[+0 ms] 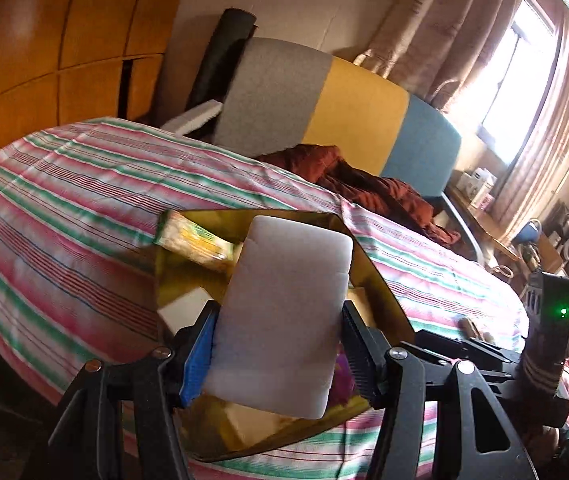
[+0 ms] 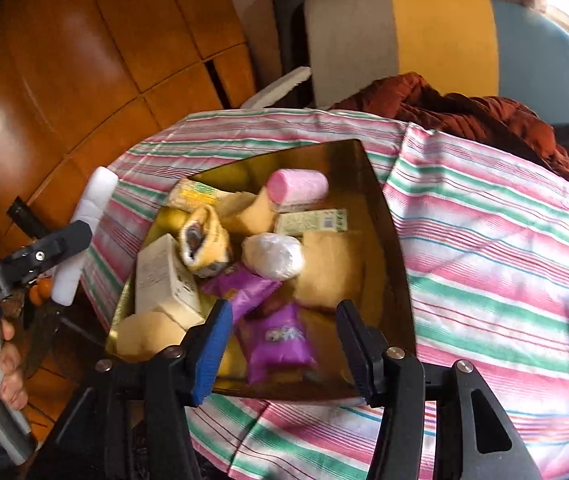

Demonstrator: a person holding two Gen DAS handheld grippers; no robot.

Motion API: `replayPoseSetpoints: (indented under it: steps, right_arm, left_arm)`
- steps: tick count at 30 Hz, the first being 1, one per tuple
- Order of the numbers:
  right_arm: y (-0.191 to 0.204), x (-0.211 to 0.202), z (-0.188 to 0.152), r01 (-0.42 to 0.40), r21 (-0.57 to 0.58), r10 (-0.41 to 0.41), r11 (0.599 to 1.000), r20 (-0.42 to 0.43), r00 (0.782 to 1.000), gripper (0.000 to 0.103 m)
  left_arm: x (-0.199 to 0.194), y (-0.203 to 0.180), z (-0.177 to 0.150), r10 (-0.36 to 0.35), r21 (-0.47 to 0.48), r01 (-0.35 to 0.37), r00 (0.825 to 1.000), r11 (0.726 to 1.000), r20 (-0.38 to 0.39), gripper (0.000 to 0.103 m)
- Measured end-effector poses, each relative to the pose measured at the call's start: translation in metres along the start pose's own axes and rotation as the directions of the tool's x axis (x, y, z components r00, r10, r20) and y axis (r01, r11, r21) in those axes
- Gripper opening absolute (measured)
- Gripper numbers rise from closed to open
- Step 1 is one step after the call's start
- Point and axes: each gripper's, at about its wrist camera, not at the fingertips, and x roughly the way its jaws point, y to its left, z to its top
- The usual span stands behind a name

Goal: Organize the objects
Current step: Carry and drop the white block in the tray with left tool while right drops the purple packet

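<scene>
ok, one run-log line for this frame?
left gripper: shut on white foam block | right gripper: open, empty, over gold tray | purple packets in tray

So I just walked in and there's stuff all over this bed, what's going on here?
A person is sorting small items into a gold tray on the striped bedspread. The left gripper is clamped on a white foam block, held above the tray. The right gripper hangs open over the tray with nothing between its fingers; purple packets lie just below it. The tray already holds boxes, a pink roll and other wrapped things.
</scene>
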Motion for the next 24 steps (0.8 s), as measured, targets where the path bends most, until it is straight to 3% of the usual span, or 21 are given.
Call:
replayPoseSetpoints:
  steps: [5,14,19,23,24]
  right_arm:
    - [-0.007,-0.004,-0.008,0.012,0.024,-0.011,1.000,-0.007,1.000,0.058]
    - [-0.002,-0.008,-0.018,0.028,0.017,-0.028,0.999,-0.004,1.000,0.074]
    - [0.000,-0.006,-0.021,0.039,0.007,-0.039,0.999,-0.012,0.999,0.076]
    - [0.000,-0.004,-0.023,0.044,0.010,-0.044,0.999,-0.014,0.999,0.078]
    - [0.000,-0.004,-0.023,0.045,0.010,-0.045,0.999,-0.014,0.999,0.078]
  left_arm:
    - [0.013,-0.010,-0.003,-0.054,-0.029,0.053,0.998,0.998,-0.042,0.060]
    - [0.042,-0.028,-0.001,-0.104,-0.060,0.100,0.992,0.993,-0.074,0.065]
    - [0.064,-0.018,-0.014,-0.118,-0.121,0.099,0.979,0.988,-0.167,0.066]
    - [0.064,-0.009,-0.023,-0.132,-0.137,0.110,0.979,0.984,-0.157,0.086]
    - [0.064,-0.009,-0.024,-0.125,-0.130,0.104,0.979,0.986,-0.162,0.086]
